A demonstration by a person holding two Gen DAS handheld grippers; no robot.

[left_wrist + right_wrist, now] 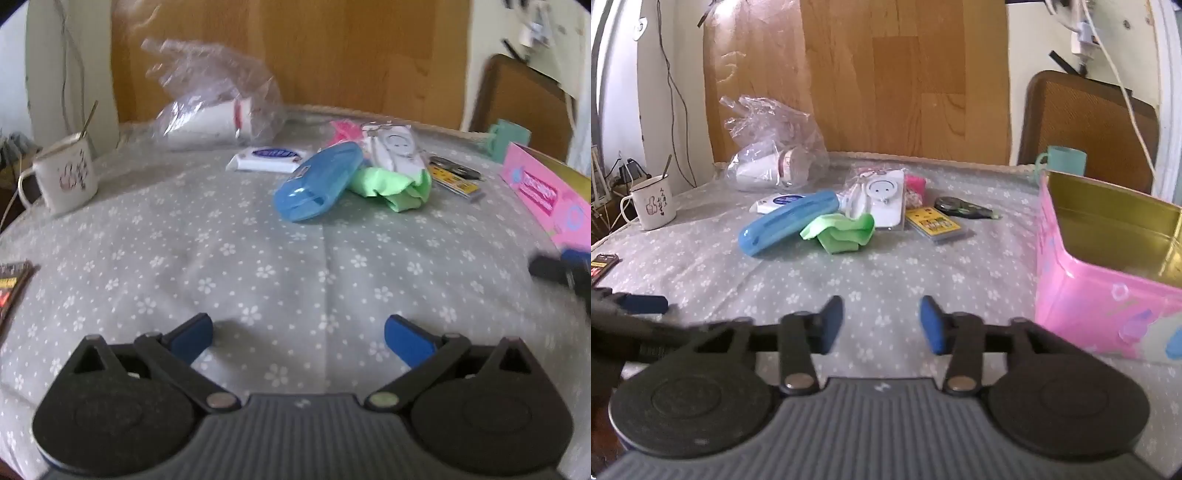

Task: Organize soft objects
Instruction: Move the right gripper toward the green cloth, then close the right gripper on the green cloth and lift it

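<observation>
Both grippers hang empty near the desk's front edge — left gripper (pixel 298 328) jaws wide, right gripper (pixel 882 318) narrower — probably lining up on the green cloth (pixel 844 230) mid-desk, pink tin (pixel 1108 273) open at the right edge.

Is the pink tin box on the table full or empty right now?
Empty as far as can be seen. The pink tin box stands open with no lid on, and the right wrist view shows only bare gold walls inside; its bottom is partly hidden.
</observation>
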